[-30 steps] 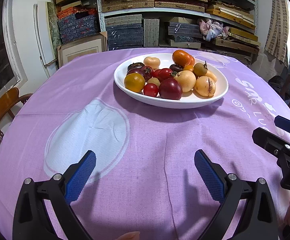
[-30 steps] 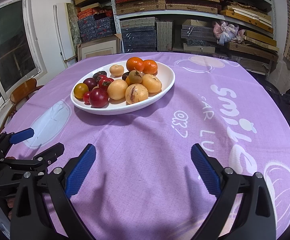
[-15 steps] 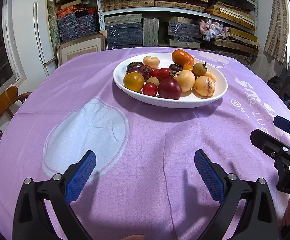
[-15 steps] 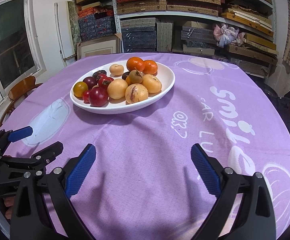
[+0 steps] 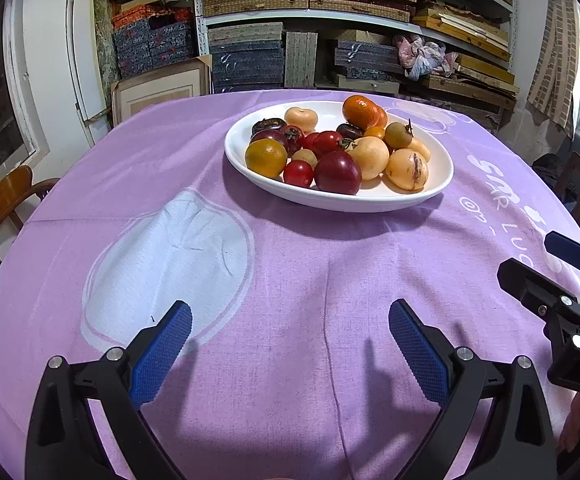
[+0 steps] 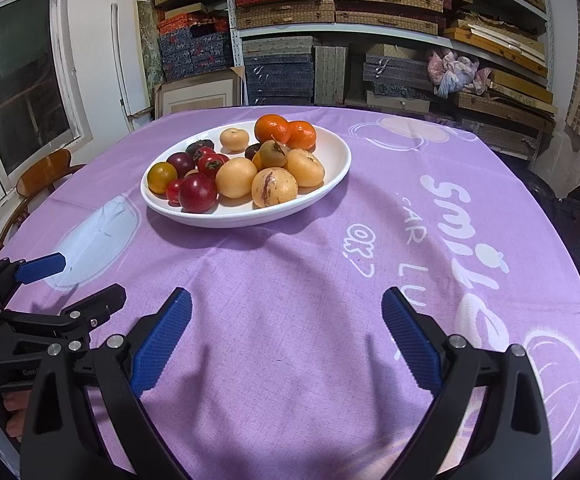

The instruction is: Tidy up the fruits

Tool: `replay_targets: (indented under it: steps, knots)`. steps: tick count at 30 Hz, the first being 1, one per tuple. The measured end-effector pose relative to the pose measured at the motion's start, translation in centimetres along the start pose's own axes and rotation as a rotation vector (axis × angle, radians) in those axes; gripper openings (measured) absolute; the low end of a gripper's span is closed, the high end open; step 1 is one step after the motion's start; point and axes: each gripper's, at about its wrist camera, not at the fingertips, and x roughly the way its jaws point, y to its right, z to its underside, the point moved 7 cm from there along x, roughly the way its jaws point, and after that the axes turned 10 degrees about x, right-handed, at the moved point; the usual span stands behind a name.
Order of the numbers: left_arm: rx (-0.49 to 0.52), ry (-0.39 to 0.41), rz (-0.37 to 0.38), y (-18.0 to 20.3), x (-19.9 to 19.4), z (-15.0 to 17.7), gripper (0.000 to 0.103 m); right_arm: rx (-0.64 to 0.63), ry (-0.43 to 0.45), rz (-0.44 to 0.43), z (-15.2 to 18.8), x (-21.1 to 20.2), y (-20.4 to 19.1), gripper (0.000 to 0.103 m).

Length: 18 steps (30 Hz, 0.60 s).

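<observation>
The left gripper (image 5: 290, 332) hangs low over the near part of the table, its two blue-padded fingers (image 5: 162, 354) spread wide with nothing between them, pointing toward the far side. The right gripper (image 6: 286, 330) sits level with it just to the right, likewise gaping and empty, aimed the same way. Each shows in the other's view: the right gripper's black frame enters the left wrist view from the right edge, and the left gripper's frame enters the right wrist view from the left edge. A bit of a person's hand (image 6: 12, 412) shows under the left tool at the near left, gripping its handle.

Beneath both lies a purple tablecloth (image 5: 309, 280) with a pale blue patch (image 5: 170, 256) at the near left and white lettering (image 6: 457, 216) on the right. Farther off, well apart from both grippers, stands a white oval dish (image 5: 369, 200) piled with fruits: a dark red plum (image 5: 337, 172) at its near edge, a yellow-orange fruit (image 5: 266, 157) to its left, small red tomatoes (image 5: 298, 173), pale golden fruits (image 5: 405, 169) on the right, and oranges (image 6: 272, 128) at the far side.

Beyond the table rise shelves (image 6: 369, 8) stacked with boxes, and a wooden chair (image 6: 46, 174) stands at the far left by a window (image 6: 22, 80).
</observation>
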Motion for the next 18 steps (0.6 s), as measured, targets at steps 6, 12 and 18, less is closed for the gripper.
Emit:
replay_targets:
  steps: [6, 12, 18]
  knots:
    - [0.016, -0.007, -0.003, 0.01, -0.08, 0.09, 0.100, -0.003, -0.001, 0.001, 0.02, 0.05, -0.09, 0.094]
    - [0.036, -0.017, -0.009, 0.34, -0.07, 0.18, 0.100, -0.002, -0.001, 0.000, 0.03, 0.05, -0.14, 0.094]
    - [0.000, 0.023, -0.019, -0.05, -0.68, 0.31, 0.100, -0.009, -0.004, 0.000, 0.26, 0.16, -0.30, 0.094]
